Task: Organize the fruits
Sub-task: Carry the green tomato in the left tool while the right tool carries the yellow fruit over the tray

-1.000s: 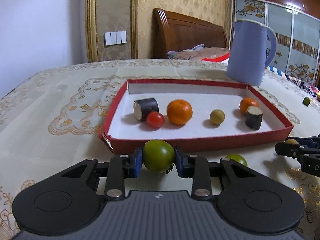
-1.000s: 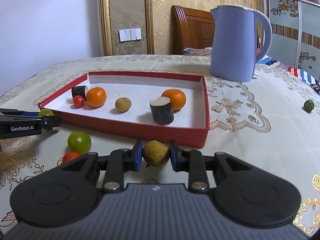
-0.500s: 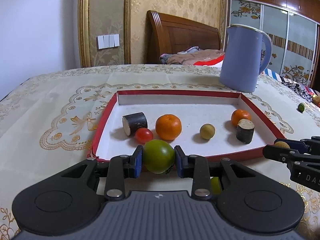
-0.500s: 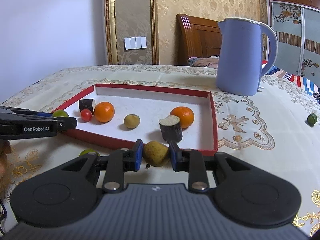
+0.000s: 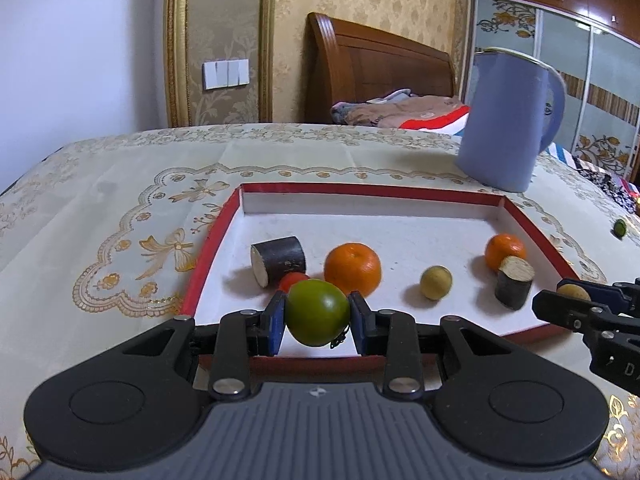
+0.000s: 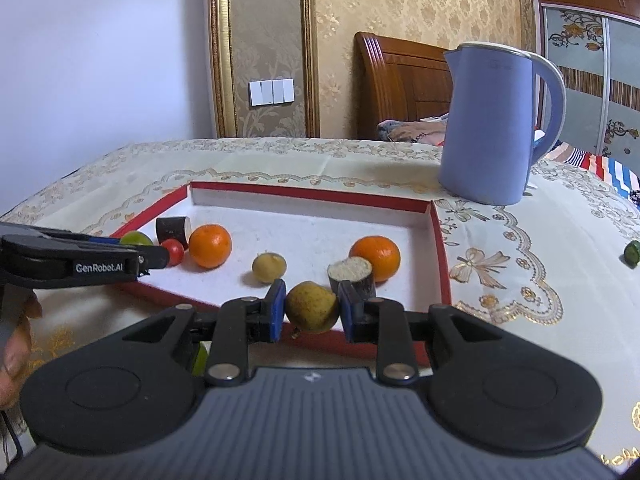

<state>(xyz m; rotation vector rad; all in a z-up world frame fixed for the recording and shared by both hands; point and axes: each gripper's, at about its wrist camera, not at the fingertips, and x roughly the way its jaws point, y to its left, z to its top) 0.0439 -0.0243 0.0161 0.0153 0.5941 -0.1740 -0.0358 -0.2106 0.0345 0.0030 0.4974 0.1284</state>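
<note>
We are holding a round green tomato (image 5: 317, 312) between the blue pads of the left hand-held gripper (image 5: 317, 317), over the near edge of a shallow red cardboard tray with a white floor (image 5: 416, 228). The right hand-held gripper (image 6: 311, 309) is gripping a small yellow-brown round fruit (image 6: 310, 306), also over the tray's near wall, to the right of the left one.

Inside the tray we are seeing a dark cut cylinder lying on its side (image 5: 279, 259), a small red tomato (image 5: 293, 280) and a large orange (image 5: 352, 269) at the left, a small yellow-brown ball of fruit (image 5: 436, 282) in the middle, and a second orange (image 5: 505, 249) touching an upright dark cut stump (image 5: 513, 286) at the right.

The tray is sitting on a desk covered by a cream cloth with gold embroidered scallops and bows (image 5: 120, 216). A tall lavender plastic kettle (image 6: 490, 128) is standing beyond the tray's far right corner, and a small green fruit (image 6: 633, 253) is lying well apart at the right.

Behind the desk we are looking at a wooden headboard (image 5: 376, 68) with bedding heaped against it, gold patterned wallpaper with gilt trim (image 5: 360, 0), a white switch panel (image 5: 226, 74), and a wardrobe with floral glass doors (image 5: 560, 52) at the right.
</note>
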